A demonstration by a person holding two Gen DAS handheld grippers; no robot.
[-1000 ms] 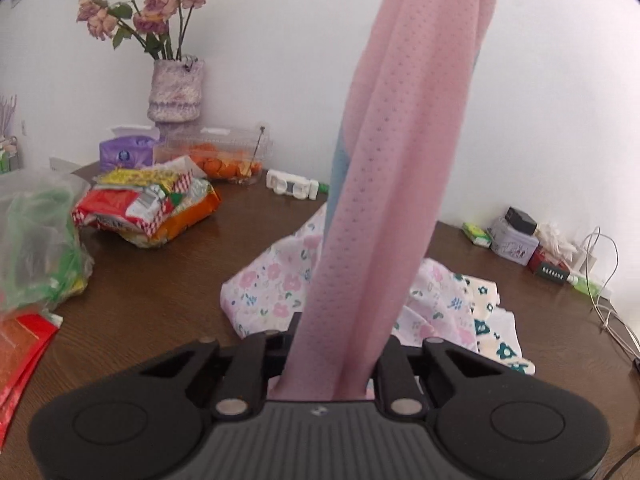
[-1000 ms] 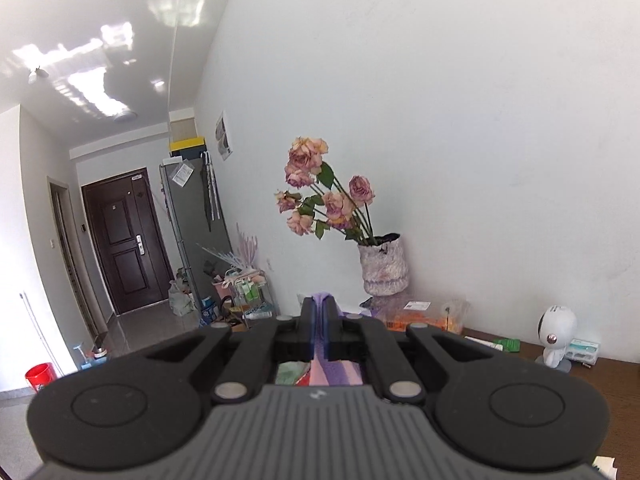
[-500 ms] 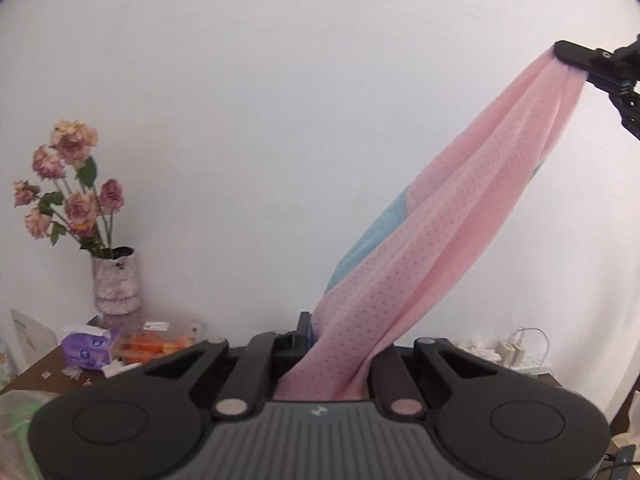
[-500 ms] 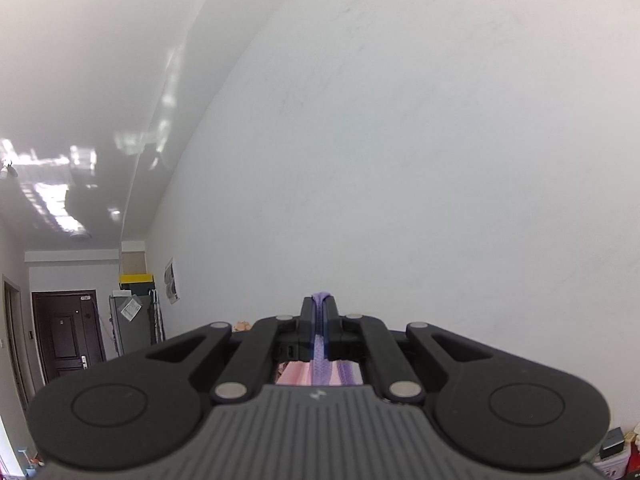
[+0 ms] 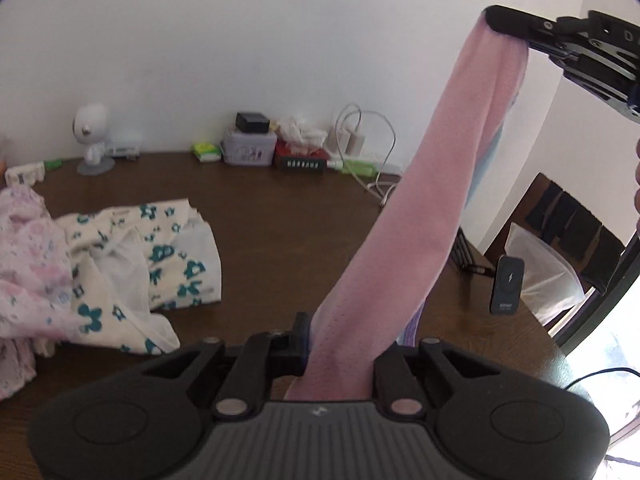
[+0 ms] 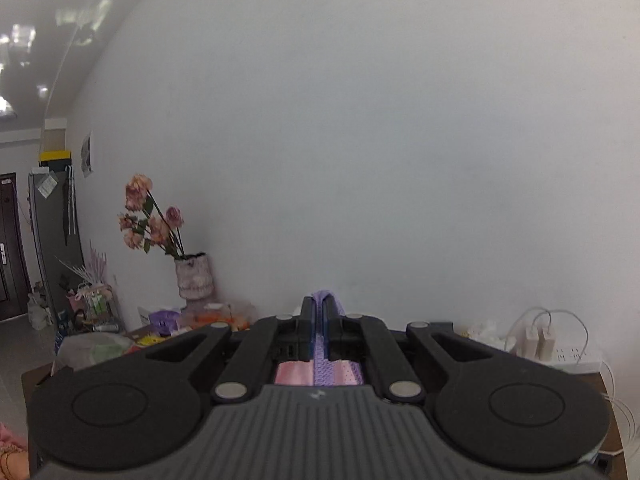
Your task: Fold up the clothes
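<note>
A home: brown table (image 5: 280, 216) with chargers (image 5: 348, 140), vase of roses (image 6: 192, 276), fridge (image 6: 52, 236), front door (image 6: 10, 244).

Right gripper (image 6: 319, 312) fingers (image 6: 306, 328) tight on lilac-edged pink garment (image 6: 326, 368)

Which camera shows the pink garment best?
The left wrist view: the pink garment stretches from the left claw up to the right claw. The right wrist view shows only a pinched purple-and-pink strip.
</note>
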